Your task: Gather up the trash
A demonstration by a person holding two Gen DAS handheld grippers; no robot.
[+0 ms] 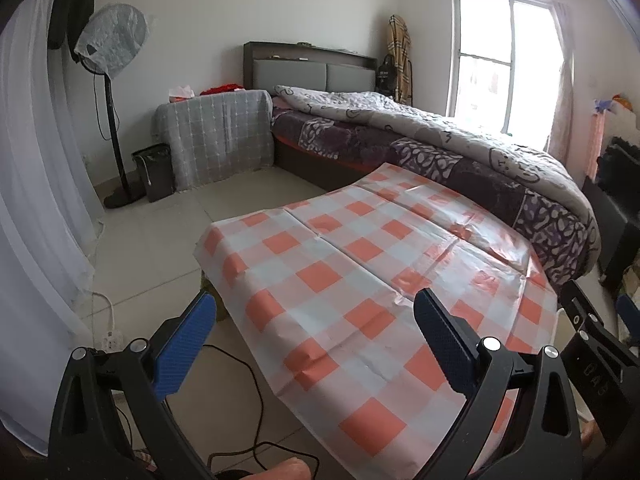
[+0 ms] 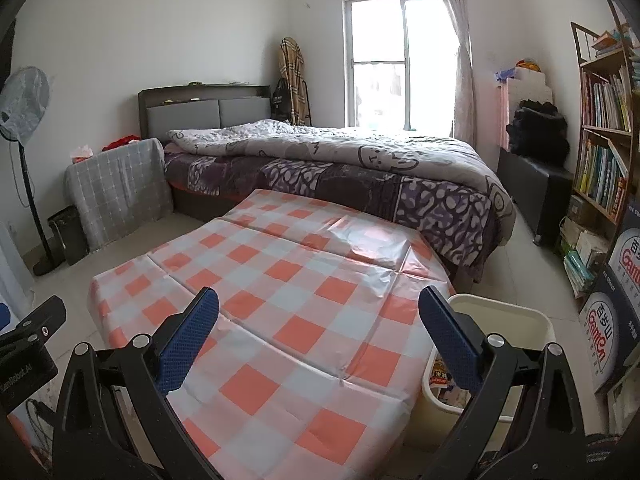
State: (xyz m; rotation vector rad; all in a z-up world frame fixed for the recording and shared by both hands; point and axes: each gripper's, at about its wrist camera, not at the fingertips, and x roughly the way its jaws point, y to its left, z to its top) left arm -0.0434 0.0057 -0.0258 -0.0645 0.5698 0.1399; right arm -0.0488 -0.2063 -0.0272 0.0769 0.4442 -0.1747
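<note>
Red "Gamon" lettering shows on the stacked boxes (image 2: 614,320) at my far right, seen only from the right wrist, as is the cream trash bin (image 2: 500,312) beside the checkered bench (image 2: 288,304), with printed packaging inside. Left gripper (image 1: 314,318) and right gripper (image 2: 318,312) hover with fingers spread wide, empty. My left view alone shows a dark bin (image 1: 154,170) by the fan.

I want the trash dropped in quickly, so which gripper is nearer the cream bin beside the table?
Right. The cream bin sits just beyond the right gripper; the left gripper hovers over the checkered table's far side.
</note>
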